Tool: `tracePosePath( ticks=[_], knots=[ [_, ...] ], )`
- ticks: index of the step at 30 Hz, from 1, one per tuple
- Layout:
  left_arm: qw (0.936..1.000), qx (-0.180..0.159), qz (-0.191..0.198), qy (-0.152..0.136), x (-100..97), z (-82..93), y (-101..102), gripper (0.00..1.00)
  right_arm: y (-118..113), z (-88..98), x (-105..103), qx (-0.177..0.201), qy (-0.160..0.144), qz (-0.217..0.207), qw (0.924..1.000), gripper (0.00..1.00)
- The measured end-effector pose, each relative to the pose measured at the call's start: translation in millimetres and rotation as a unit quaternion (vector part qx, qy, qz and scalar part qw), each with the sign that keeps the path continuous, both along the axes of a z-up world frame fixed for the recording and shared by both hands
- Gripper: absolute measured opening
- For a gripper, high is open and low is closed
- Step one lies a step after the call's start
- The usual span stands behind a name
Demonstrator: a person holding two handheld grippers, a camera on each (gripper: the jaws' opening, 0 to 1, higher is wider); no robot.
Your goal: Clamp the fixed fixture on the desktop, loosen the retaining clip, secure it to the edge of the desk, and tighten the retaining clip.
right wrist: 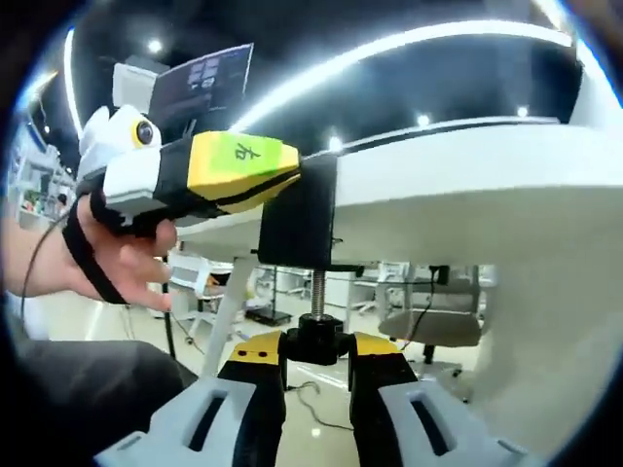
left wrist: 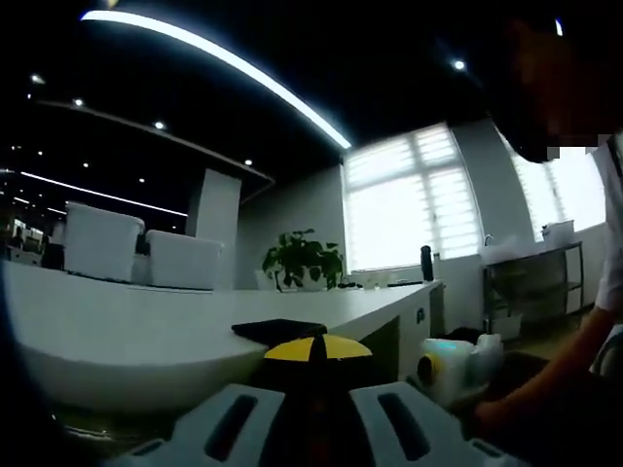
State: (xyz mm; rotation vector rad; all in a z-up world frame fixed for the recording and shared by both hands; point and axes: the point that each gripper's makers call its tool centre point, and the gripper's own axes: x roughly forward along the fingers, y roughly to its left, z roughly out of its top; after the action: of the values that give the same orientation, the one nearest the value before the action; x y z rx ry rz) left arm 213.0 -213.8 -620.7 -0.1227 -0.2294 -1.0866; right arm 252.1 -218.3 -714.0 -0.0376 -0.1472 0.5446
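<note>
Right gripper point(right wrist: 317, 375) jaws pinching black knob point(right wrist: 317, 342) under clamp point(right wrist: 298, 216), screw point(right wrist: 317, 288) rising to desk edge point(right wrist: 458, 180). Left gripper point(right wrist: 277, 175) gripping clamp body, steadying. Risk: knob slipping between pads, or clamp twisting off desk edge while turning.

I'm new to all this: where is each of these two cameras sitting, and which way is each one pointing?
Left gripper view: rides the left gripper at desk height, facing across the white desk toward the windows; a person's forearm shows at right.
Right gripper view: rides the right gripper below the desk edge, facing up at the black clamp and its screw knob; a hand shows.
Shared: the desk, the clamp and the left gripper.
</note>
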Motion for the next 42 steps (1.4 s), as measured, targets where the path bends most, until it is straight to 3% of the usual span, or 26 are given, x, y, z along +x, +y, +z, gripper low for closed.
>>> tracePosePath(
  ticks=[2,6,11,16,21,23,25,27,29,33,36,42],
  knots=[
    [1.0,-0.003,0.0,0.002,0.2,0.1,0.1,0.03,0.0,0.2,0.8,-0.011,-0.001,0.024,0.9996,0.23],
    [1.0,-0.004,0.0,0.006,0.8,0.3,-0.3,0.03,2.7,-0.5,-0.1,0.004,0.006,0.075,0.9971,0.23],
    [0.9996,-0.015,-0.004,0.024,2.4,0.3,-0.3,0.03,3.0,-2.1,0.5,0.015,0.013,0.092,0.9955,0.23],
    [0.9997,-0.013,-0.003,0.022,3.1,-0.1,-1.2,0.03,0.2,-2.9,-1.8,0.029,0.018,0.057,0.9978,0.24],
    [0.9998,-0.006,0.001,0.021,4.0,-3.0,-1.9,0.03,-5.9,7.0,-11.3,0.081,0.007,-0.015,0.9966,0.42],
    [0.9997,-0.006,0.001,0.021,4.0,-3.3,-1.6,0.03,0.3,7.6,-17.5,0.072,0.004,-0.026,0.9971,0.43],
    [0.9997,-0.007,0.001,0.022,3.8,-3.4,-1.4,0.03,5.6,12.6,-21.4,0.036,-0.023,-0.061,0.9972,0.43],
    [0.9997,-0.008,0.001,0.021,3.7,-3.5,-1.2,0.03,3.8,13.4,-20.9,0.01,-0.033,-0.106,0.9937,0.43],
    [0.9997,-0.009,0.0,0.022,3.6,-3.6,-0.9,0.03,-3.2,18.5,-18.7,0.024,-0.046,-0.15,0.9873,0.42],
    [0.9998,-0.004,0.0,0.019,2.9,-3.9,-1.7,0.03,11.5,7.7,-16.3,0.008,-0.031,-0.152,0.9878,0.42],
    [0.9999,-0.001,0.001,0.017,2.5,-3.9,-1.7,0.03,8.8,0.6,-4.8,0.005,-0.018,-0.16,0.9869,0.42],
    [0.9998,-0.003,0.0,0.018,1.6,-3.6,-1.4,0.03,5.2,2.6,4.9,0.034,-0.012,-0.16,0.9865,0.37]
  ],
)
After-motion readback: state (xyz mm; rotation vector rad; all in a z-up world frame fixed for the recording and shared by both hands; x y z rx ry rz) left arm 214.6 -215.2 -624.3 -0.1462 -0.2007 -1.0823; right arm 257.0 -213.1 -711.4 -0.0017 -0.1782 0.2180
